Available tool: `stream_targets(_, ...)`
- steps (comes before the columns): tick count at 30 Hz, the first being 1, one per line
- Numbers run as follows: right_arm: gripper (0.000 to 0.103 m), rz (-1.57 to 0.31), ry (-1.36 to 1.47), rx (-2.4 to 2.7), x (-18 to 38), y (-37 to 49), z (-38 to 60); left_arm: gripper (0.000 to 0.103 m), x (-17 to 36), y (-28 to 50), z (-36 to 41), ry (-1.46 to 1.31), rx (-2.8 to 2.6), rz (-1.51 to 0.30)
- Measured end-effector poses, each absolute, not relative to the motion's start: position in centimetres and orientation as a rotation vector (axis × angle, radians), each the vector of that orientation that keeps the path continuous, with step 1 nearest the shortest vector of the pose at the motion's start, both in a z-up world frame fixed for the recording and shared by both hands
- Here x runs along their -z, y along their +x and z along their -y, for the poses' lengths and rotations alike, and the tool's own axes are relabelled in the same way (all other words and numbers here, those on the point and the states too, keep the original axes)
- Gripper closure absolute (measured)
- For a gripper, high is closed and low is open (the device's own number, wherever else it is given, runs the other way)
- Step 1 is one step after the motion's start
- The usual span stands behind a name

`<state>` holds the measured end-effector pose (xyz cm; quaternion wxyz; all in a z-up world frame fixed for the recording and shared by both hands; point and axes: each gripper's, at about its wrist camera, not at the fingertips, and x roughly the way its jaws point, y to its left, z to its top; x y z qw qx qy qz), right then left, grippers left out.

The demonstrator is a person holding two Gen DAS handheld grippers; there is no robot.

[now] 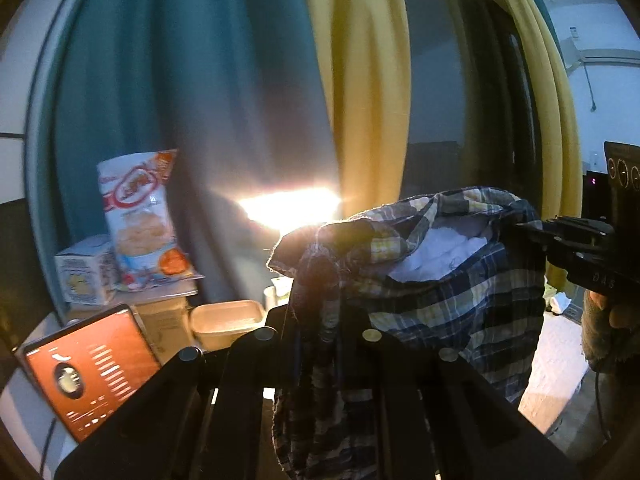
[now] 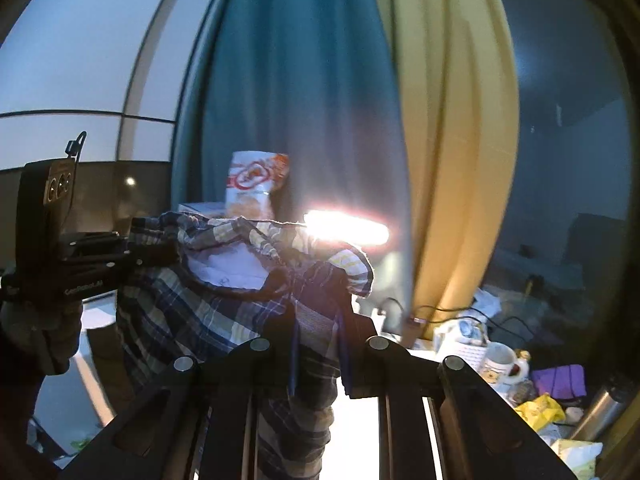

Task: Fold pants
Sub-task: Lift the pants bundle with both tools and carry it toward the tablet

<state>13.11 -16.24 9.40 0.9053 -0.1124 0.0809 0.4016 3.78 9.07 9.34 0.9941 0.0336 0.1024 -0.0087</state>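
Note:
Plaid pants (image 1: pixel 452 300), blue, yellow and white with a white lining, hang in the air between both grippers. My left gripper (image 1: pixel 320 280) is shut on one end of the waistband. My right gripper (image 2: pixel 316 284) is shut on the other end. The pants (image 2: pixel 192 300) sag between them with the waist open and the legs hanging below. In the left wrist view the right gripper (image 1: pixel 532 228) shows at the right, clamped on the cloth. In the right wrist view the left gripper (image 2: pixel 156 254) shows at the left, clamped on the cloth.
Teal curtains (image 1: pixel 180 80) and yellow curtains (image 1: pixel 360 80) hang behind. A snack bag (image 1: pixel 140 216), a small carton (image 1: pixel 86 270), a plastic tub (image 1: pixel 226 320) and a lit tablet (image 1: pixel 88 368) sit at left. Mugs (image 2: pixel 500 364) and clutter crowd a table at right. A bright lamp (image 2: pixel 348 226) glares.

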Motion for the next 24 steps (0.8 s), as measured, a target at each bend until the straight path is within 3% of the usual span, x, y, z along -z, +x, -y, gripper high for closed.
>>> stream_targets(12,0.087,-0.224,-0.228,-0.939,-7.1,10.9,10.5,0.093,-7.7,0.3,-13.5,0.088,-0.079,-0.270)
stream_targets(24,0.087,-0.359,-0.219,-0.939,-3.0,15.3,5.7,0.093,-3.7,4.2,-17.0,0.039,-0.109,-0.371)
